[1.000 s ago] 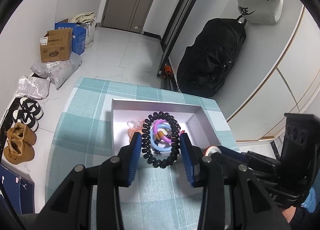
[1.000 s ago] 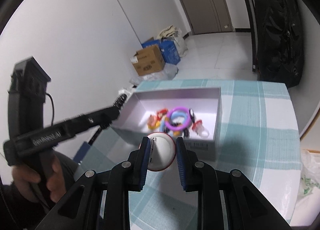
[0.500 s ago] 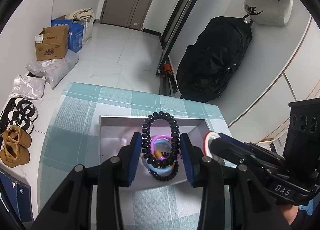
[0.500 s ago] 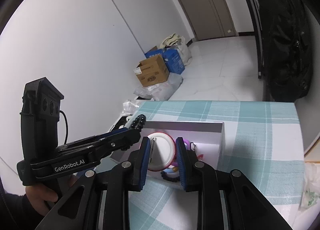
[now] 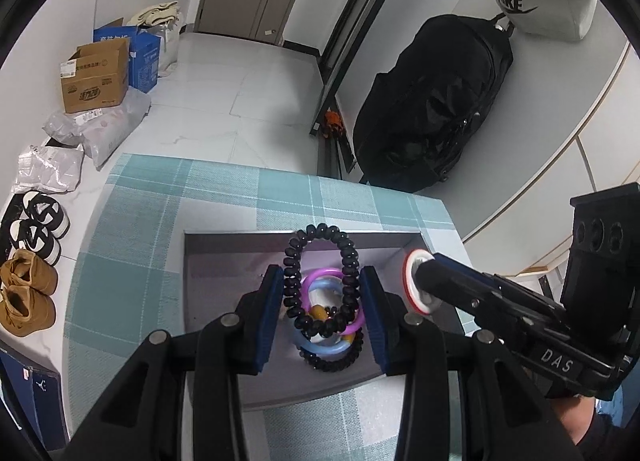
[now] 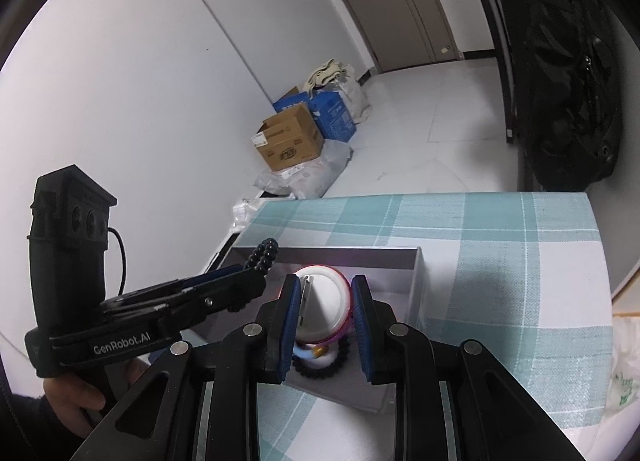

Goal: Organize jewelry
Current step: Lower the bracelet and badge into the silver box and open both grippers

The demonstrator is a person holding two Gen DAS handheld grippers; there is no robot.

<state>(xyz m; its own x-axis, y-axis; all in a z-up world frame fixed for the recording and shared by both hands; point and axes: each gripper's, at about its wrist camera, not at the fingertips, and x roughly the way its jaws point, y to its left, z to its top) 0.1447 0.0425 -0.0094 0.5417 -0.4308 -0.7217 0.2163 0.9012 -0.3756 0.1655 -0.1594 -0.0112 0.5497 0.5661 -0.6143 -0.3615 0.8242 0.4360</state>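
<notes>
— Left hand-held gripper (image 5: 320,297)?
— Clamped on black beaded bracelet (image 5: 319,257), upright loop, above grey box (image 5: 224,261) on checked tabletop (image 5: 132,261).
— Right hand-held gripper (image 6: 325,313)?
— Pinching white round piece with red rim (image 6: 323,301), over same box, above purple ring (image 5: 320,275) and blue ring (image 5: 324,349) inside.

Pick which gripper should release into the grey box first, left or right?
Left, probably. The left gripper holds the black beaded bracelet over the middle of the grey box; the right gripper, holding the red-rimmed white ring, sits at its right wall.
</notes>
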